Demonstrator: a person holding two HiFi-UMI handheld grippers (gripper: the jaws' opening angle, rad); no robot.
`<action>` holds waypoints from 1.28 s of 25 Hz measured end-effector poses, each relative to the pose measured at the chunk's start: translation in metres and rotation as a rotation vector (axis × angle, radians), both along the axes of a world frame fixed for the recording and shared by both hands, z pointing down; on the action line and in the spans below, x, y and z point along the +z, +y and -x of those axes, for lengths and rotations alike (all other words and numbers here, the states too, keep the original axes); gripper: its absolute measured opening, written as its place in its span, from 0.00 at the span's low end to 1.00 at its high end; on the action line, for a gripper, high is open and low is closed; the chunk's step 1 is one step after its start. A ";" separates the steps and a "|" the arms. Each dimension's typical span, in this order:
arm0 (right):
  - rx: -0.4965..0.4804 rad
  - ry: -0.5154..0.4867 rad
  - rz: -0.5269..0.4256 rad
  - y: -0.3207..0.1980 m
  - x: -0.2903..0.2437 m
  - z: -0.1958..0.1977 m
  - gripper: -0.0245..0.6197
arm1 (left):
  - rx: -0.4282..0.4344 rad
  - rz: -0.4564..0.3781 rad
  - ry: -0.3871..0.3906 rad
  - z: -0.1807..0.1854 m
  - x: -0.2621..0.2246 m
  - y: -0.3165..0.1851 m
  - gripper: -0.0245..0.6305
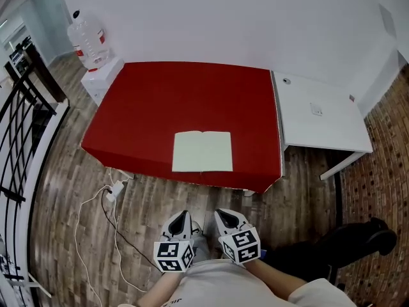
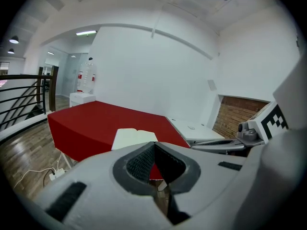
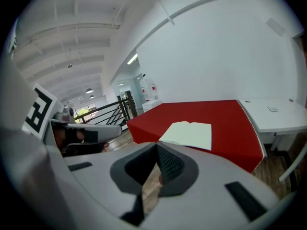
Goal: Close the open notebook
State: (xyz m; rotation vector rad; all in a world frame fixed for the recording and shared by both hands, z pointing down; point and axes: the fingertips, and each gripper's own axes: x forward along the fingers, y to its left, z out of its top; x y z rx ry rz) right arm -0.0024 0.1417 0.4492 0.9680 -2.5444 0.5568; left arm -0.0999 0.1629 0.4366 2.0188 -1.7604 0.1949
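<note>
An open notebook (image 1: 202, 151) with pale blank pages lies flat near the front edge of the red table (image 1: 160, 101). Both grippers hang low in the head view, side by side close to the person's body, well short of the table and above the wooden floor. The left gripper (image 1: 184, 215) is shut with nothing in it, its tips meeting. The right gripper (image 1: 219, 213) is shut and empty too. In the left gripper view the notebook (image 2: 134, 138) shows just beyond the closed jaws (image 2: 153, 146). The right gripper view has the notebook (image 3: 189, 134) ahead and to the right of its closed jaws (image 3: 157, 146).
A white desk (image 1: 319, 117) adjoins the red table on the right. A water jug (image 1: 88, 38) stands on a white cabinet (image 1: 102, 75) at the back left. A black railing (image 1: 19, 126) runs along the left. A power strip with cables (image 1: 115, 190) lies on the floor. A black chair (image 1: 358, 238) is at the lower right.
</note>
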 end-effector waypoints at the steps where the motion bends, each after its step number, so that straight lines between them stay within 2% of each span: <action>1: 0.005 -0.002 -0.003 -0.011 -0.001 0.010 0.05 | 0.001 -0.001 -0.001 0.011 0.000 -0.012 0.05; 6: 0.035 -0.003 -0.021 -0.060 -0.010 0.051 0.05 | 0.048 -0.018 0.000 0.051 -0.010 -0.066 0.05; 11: 0.082 -0.005 -0.028 -0.084 -0.012 0.069 0.05 | 0.095 -0.019 -0.007 0.071 -0.012 -0.098 0.05; 17: 0.141 0.004 -0.026 -0.104 -0.007 0.053 0.05 | 0.131 -0.021 -0.008 0.065 -0.012 -0.122 0.05; 23: 0.151 0.012 -0.017 -0.104 -0.006 0.041 0.05 | 0.162 -0.026 -0.016 0.051 -0.017 -0.123 0.05; 32: 0.089 -0.005 -0.019 -0.112 -0.008 0.050 0.05 | 0.090 0.006 -0.024 0.065 -0.013 -0.123 0.05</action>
